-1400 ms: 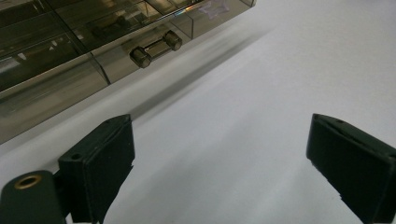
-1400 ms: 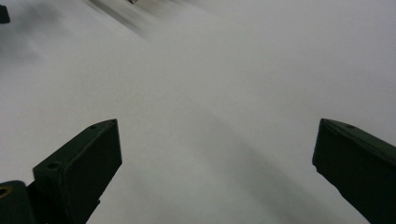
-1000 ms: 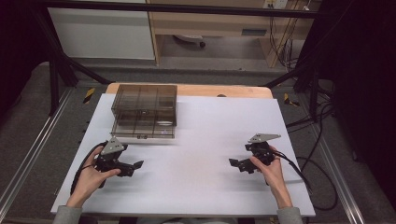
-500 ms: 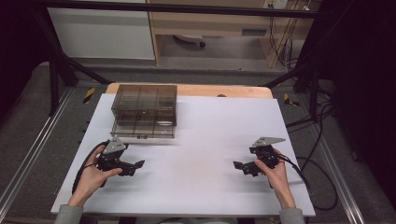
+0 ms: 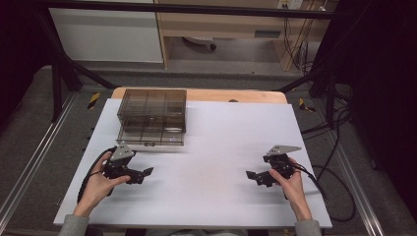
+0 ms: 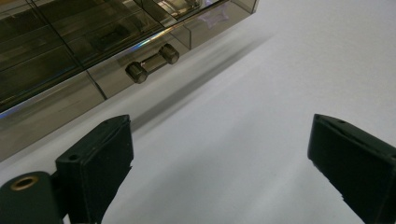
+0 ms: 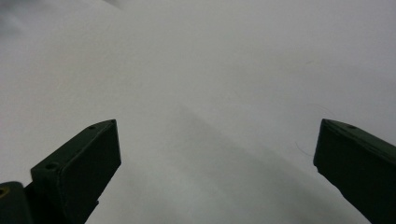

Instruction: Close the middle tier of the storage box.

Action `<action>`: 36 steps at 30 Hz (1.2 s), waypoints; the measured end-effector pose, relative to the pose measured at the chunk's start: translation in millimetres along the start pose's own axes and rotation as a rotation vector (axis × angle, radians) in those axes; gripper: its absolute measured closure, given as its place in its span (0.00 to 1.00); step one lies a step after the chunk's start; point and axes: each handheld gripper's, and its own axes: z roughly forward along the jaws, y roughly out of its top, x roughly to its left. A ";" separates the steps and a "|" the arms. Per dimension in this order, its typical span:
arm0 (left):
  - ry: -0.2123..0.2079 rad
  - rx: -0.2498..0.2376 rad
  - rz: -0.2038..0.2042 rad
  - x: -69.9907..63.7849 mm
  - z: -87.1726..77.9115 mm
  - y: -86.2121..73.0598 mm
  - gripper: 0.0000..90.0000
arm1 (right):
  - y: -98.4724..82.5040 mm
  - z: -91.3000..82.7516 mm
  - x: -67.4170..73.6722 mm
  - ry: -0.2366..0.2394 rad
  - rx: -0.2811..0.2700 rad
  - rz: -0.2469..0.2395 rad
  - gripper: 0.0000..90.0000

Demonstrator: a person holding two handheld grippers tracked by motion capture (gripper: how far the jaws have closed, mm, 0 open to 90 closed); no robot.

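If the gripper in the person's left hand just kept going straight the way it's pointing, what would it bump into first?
Probably nothing at once. The left gripper points its open jaws across the bare white table. The smoky drawer box with its small handle lies off to one side of that line, so it looks likely to pass it, though depth is hard to judge.

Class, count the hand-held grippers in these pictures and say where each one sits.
2. The left hand-held gripper is over the white table, just in front of the smoky transparent plastic drawer box. The right hand-held gripper is over the table's right side, away from the box. Both are open.
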 end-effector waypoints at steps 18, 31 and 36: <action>0.075 0.022 -0.009 5.0 2.2 3.8 0.35 | -1.4 1.8 -0.1 -0.008 0.011 -0.006 0.02; 0.119 0.013 -0.046 11.4 3.7 4.8 0.60 | -1.6 1.4 -0.2 -0.011 0.007 -0.004 0.02; 0.108 0.011 -0.076 13.3 3.3 5.0 0.68 | -1.5 1.2 -0.3 -0.013 0.007 -0.004 0.02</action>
